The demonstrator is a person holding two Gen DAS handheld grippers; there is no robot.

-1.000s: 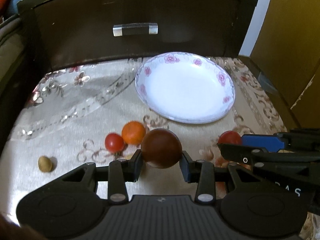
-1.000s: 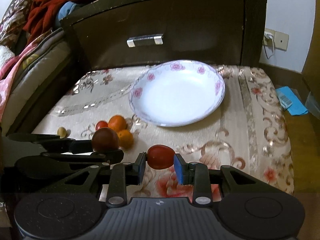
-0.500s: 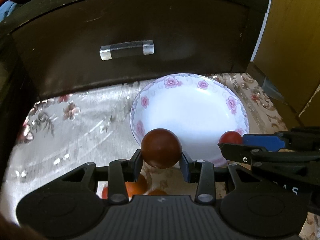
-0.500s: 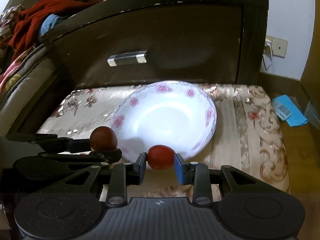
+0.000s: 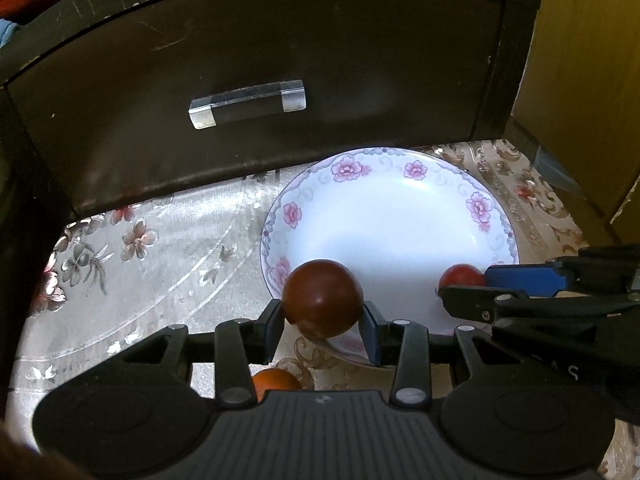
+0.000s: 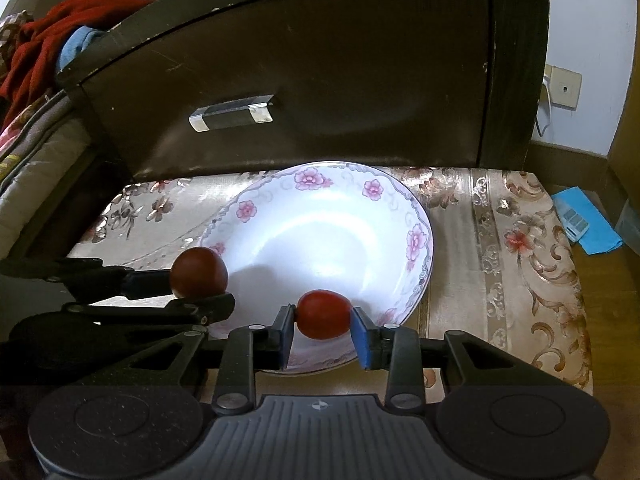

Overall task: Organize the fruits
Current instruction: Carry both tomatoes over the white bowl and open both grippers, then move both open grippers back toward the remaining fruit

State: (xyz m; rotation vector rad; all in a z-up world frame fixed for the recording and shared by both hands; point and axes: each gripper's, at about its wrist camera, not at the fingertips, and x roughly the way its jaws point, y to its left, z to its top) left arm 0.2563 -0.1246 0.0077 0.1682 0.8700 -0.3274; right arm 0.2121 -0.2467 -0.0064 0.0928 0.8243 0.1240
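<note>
Two grippers are in view, each clamped on one fruit. The left gripper (image 5: 323,322) fills the bottom of the left wrist view, its jaws pressed against a round dark brown-red fruit (image 5: 322,298) at lower centre. The right gripper (image 6: 322,334) sits at the bottom of the right wrist view, closed on a smaller, oval red tomato (image 6: 324,314). Each gripper also shows in the other's view: the right one enters from the right edge of the left view, the left one from the left edge of the right view.

Three fruits can be counted: the two held ones, plus one orange fruit (image 5: 276,381) peeking out low in the left view, lying on the cloth under the left gripper and partly hidden by it.

There is one container, a white plate (image 5: 404,168) with pink flowers round its rim, in the middle of both views. Its white inside is bare; both held fruits hang over its near rim. The plate rests on a floral tablecloth (image 6: 516,248). Behind it, across the upper half of both frames, stands one dark drawer front (image 5: 360,64) with a single clear handle (image 5: 247,103).
</note>
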